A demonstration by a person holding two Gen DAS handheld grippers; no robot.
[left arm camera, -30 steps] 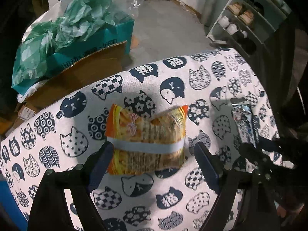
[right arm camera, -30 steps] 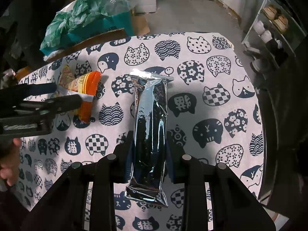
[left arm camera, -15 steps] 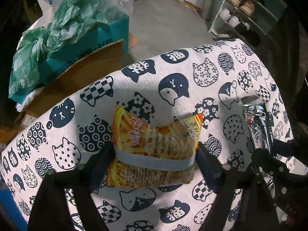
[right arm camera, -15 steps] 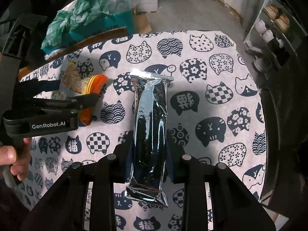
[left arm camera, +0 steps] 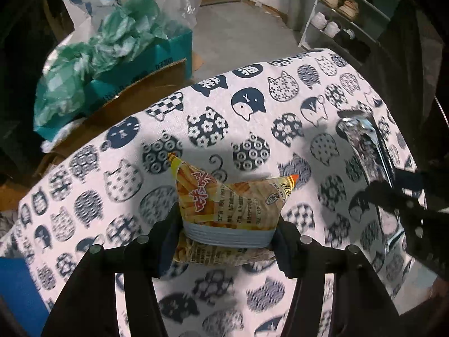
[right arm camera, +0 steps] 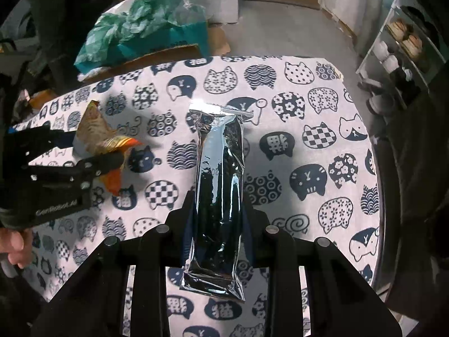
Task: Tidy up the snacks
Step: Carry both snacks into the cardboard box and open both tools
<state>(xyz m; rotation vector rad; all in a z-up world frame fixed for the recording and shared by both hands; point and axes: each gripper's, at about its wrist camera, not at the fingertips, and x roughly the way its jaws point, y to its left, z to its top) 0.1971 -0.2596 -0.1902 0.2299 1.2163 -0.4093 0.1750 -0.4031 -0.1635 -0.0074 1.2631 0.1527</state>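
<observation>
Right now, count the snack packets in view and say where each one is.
2. The yellow-orange packet sits squeezed in the closing left claw; the silver packet is in the shut right claw. No others show.

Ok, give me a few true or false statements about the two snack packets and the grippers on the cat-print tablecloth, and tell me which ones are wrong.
1. The right gripper is shut on the silver packet. True.
2. The orange snack bag lies flat and untouched on the cat-print tablecloth. False: it sits between the left gripper's closing jaws, pinched and buckled at its middle.
3. A shoe rack stands beyond the table. True.
4. The silver packet lies crosswise to the right gripper's fingers. False: it runs lengthwise along them.
5. Both packets are in one gripper. False: each gripper has its own.
</observation>
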